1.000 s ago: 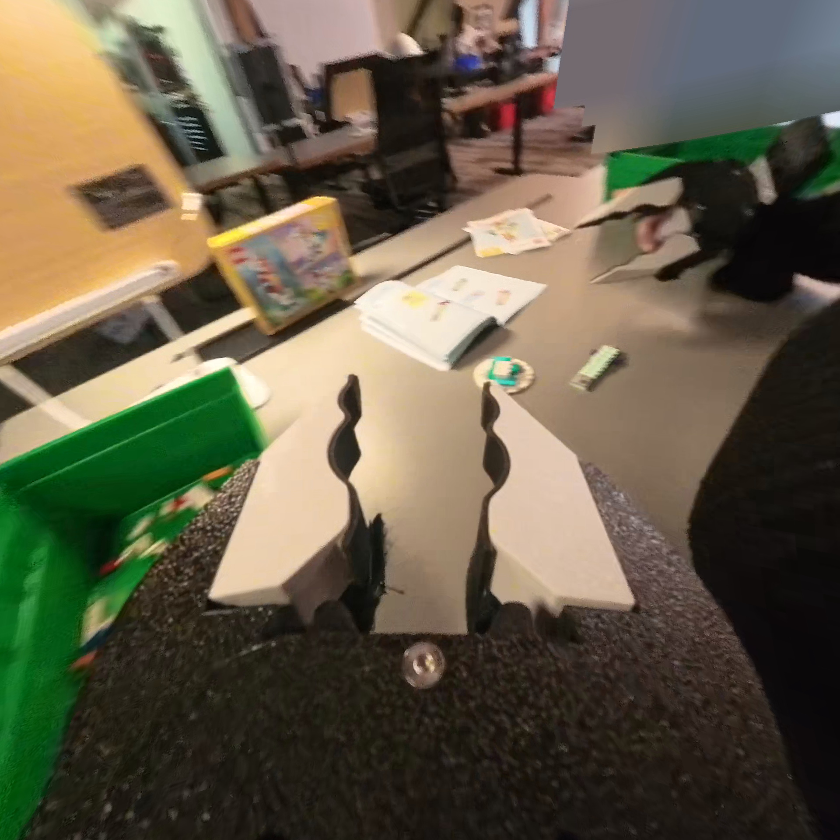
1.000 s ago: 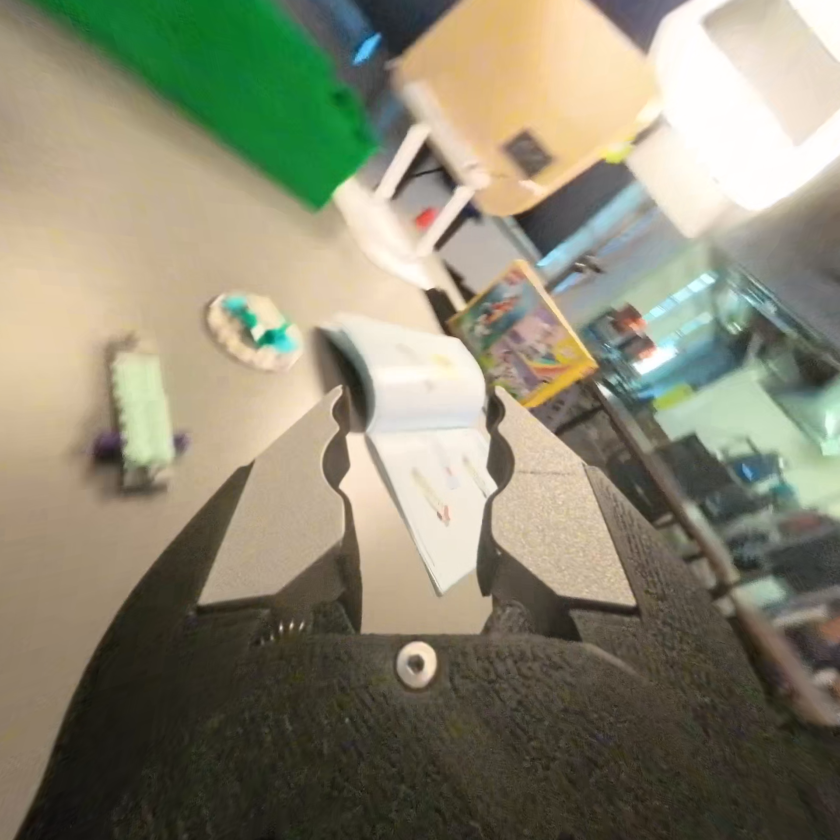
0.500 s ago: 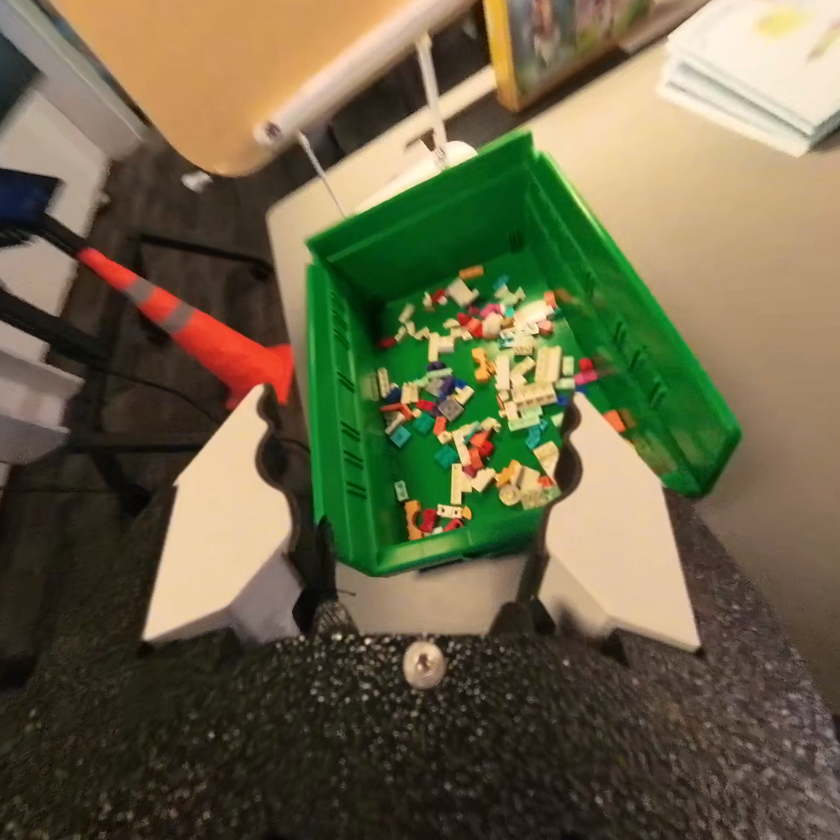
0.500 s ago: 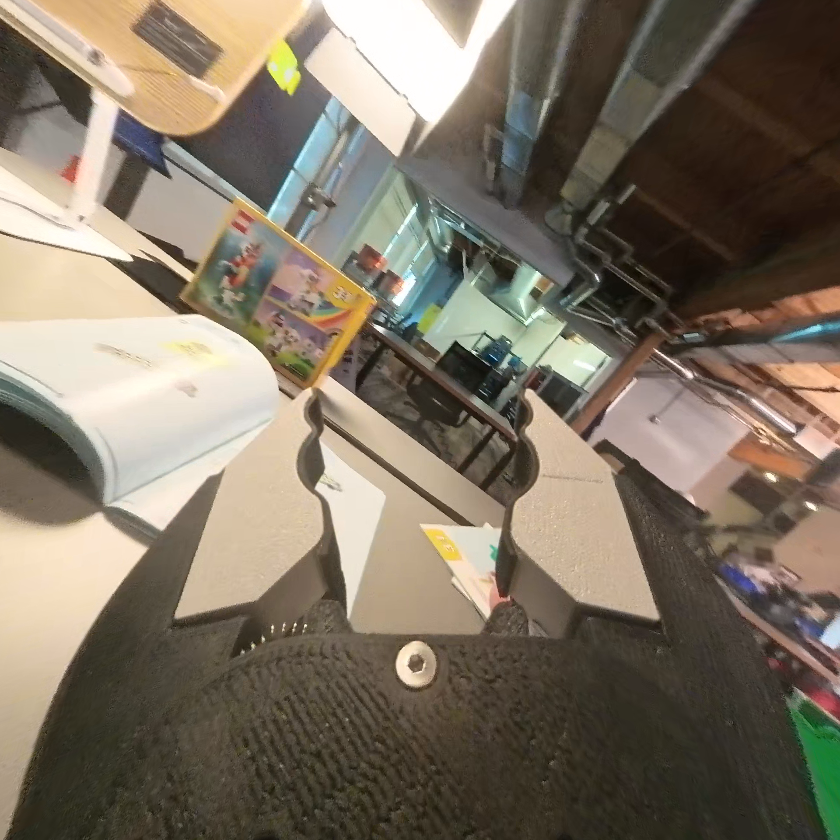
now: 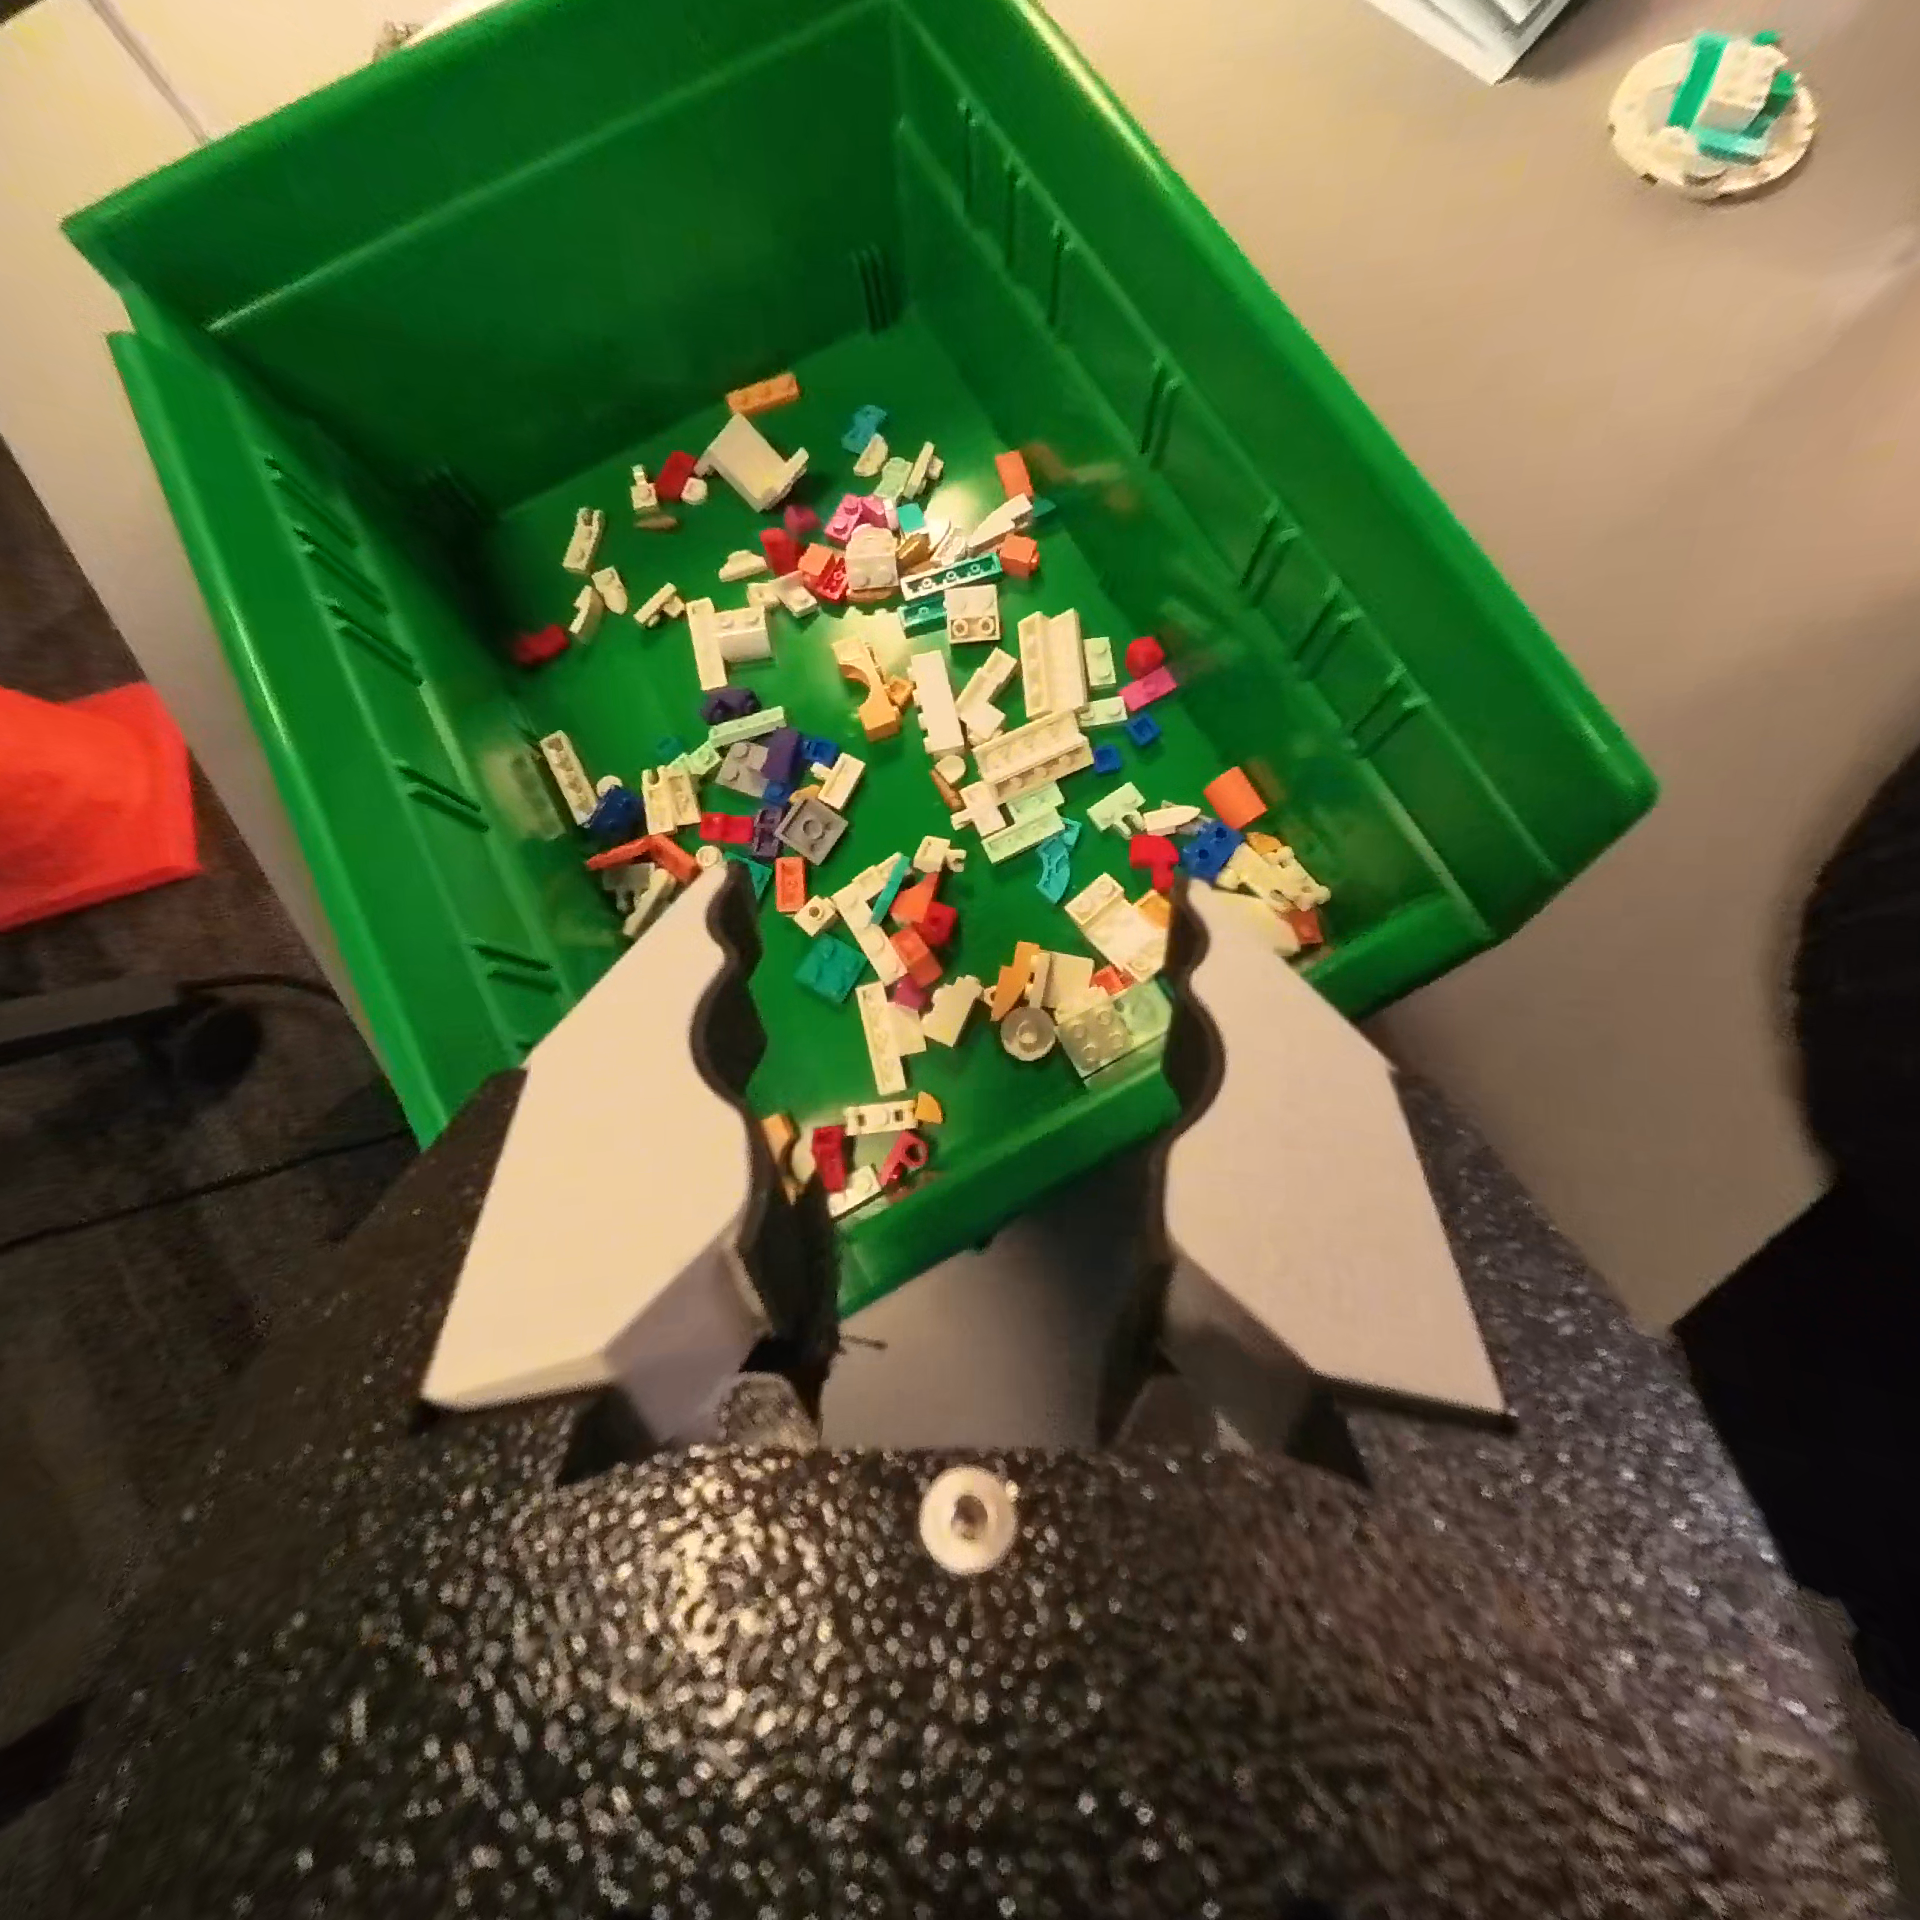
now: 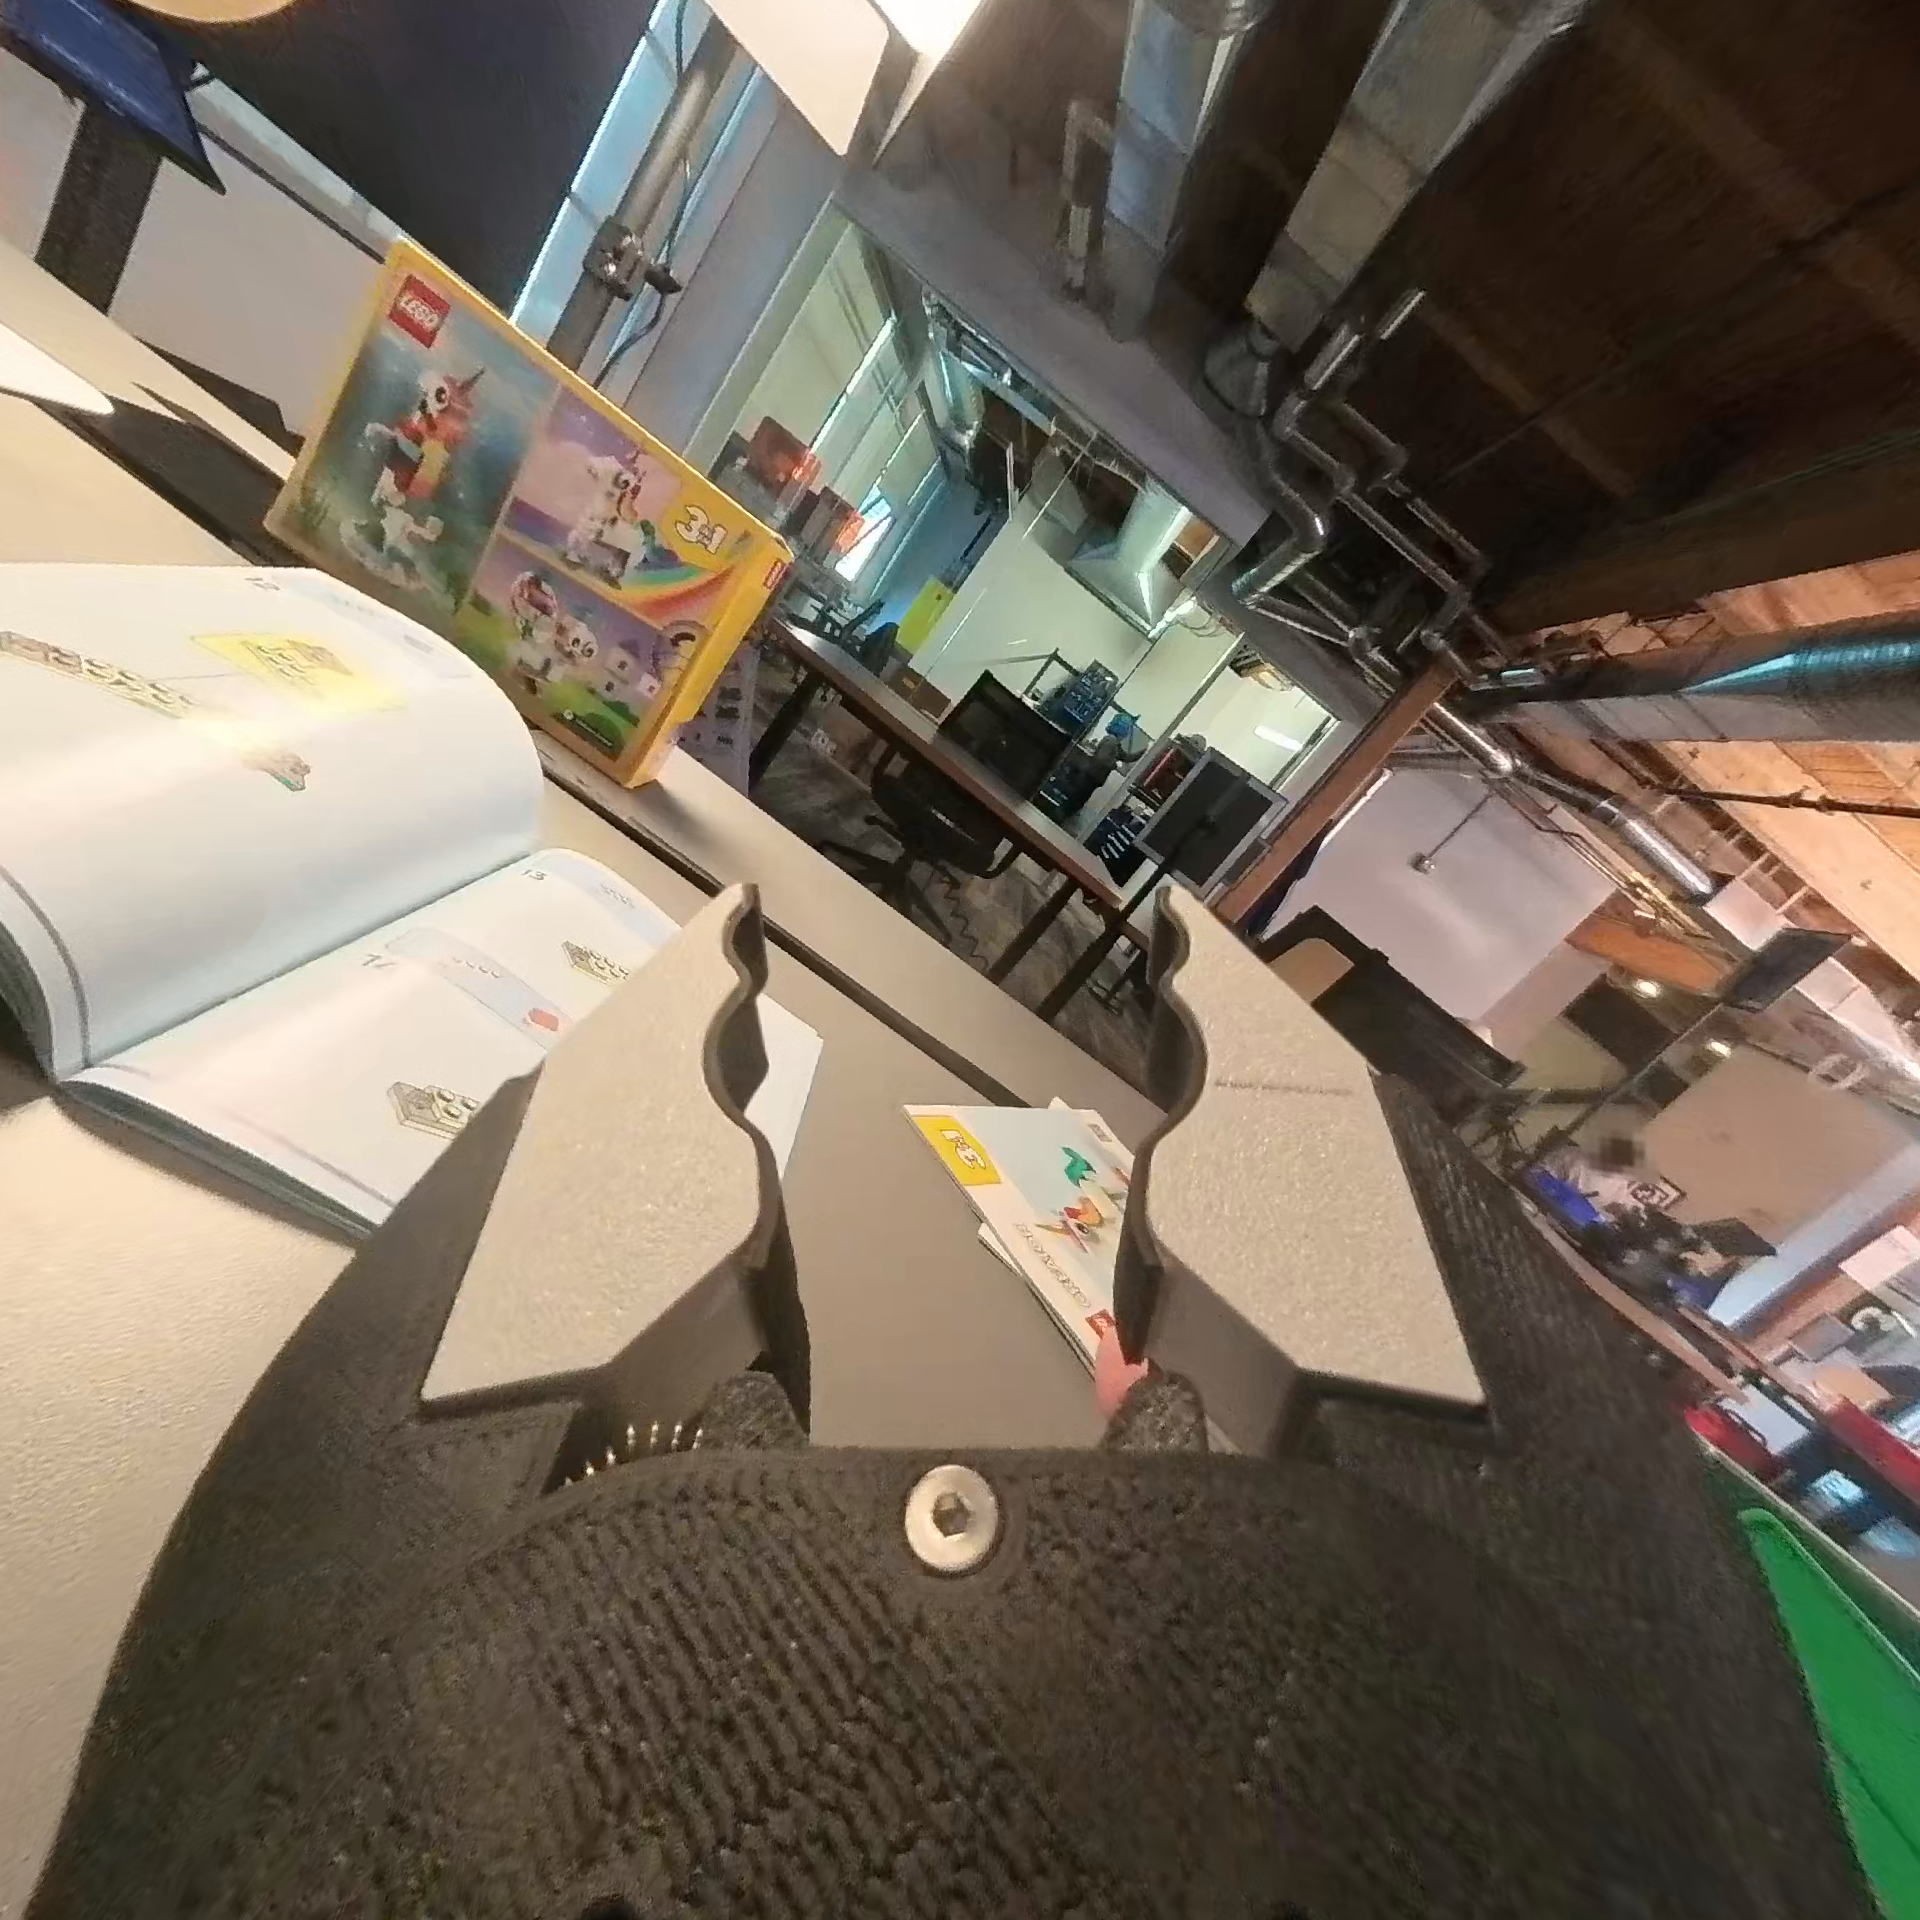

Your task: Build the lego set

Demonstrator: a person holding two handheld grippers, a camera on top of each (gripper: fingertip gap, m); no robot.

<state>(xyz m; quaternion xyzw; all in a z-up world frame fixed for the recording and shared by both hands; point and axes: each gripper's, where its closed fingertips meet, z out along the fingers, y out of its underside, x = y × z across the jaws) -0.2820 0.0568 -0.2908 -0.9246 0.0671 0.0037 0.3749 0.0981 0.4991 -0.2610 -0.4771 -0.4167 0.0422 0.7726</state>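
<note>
A green bin (image 5: 1351, 582) on the beige table holds several loose lego pieces (image 5: 935, 748) in white, red, orange, teal and blue. My left gripper (image 5: 951, 883) is open and empty, hovering over the bin's near end and looking down into it. A round white plate with teal bricks built on it (image 5: 1709, 114) lies on the table at the top right. My right gripper (image 6: 951, 904) is open and empty, low over the table, pointing at the open instruction booklet (image 6: 260, 831) and the yellow lego box (image 6: 520, 520).
A second booklet (image 6: 1029, 1195) lies on the table between the right gripper's fingers. A green bin edge (image 6: 1849, 1704) shows at the right view's lower right. A red-orange cone (image 5: 94, 800) stands on the floor left of the table. A dark sleeve (image 5: 1860, 997) is at the right. My hands' fingertips stand some 60 cm from each other.
My left gripper swung from facing across the table to looking down into the green bin and moved closer to it. My right gripper tilted up from the table toward the booklet and box.
</note>
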